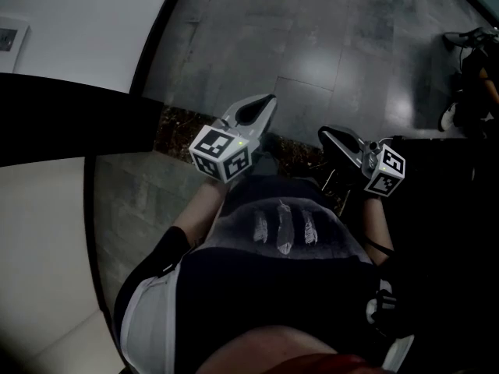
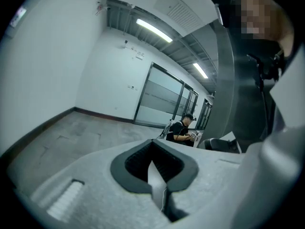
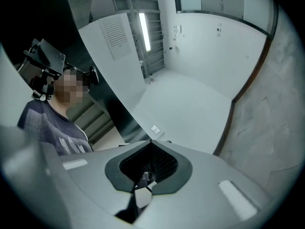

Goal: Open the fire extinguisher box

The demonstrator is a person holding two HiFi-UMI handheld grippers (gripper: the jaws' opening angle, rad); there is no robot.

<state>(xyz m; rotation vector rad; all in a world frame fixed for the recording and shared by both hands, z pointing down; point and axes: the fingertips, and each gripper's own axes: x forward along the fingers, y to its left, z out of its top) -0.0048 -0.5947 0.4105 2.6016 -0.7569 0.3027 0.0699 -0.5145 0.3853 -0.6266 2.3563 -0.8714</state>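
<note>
- One floor [image 1: 327, 45] of large grey tiles fills the head view. It meets a white wall [image 1: 78, 22] at the left, with a dark speckled strip [image 1: 175, 127] along the wall's foot.
- Two ceiling strip lights [image 2: 153, 30] and a row of glass partitions [image 2: 162, 97] show in the left gripper view, and one person [image 2: 181, 130] sits far off beside the partitions.
- One wall socket [image 3: 155, 129] sits low on the white wall in the right gripper view.
- No view lets me make out the fire extinguisher box, so I cannot tell where it stands.
- Two claws are held out before the wearer's chest. The left claw [image 1: 265, 107] is clenched on nothing, and the right claw [image 1: 331, 137] is likewise clenched and empty.
- Two marker cubes [image 1: 221, 153] show, one on each claw.
</note>
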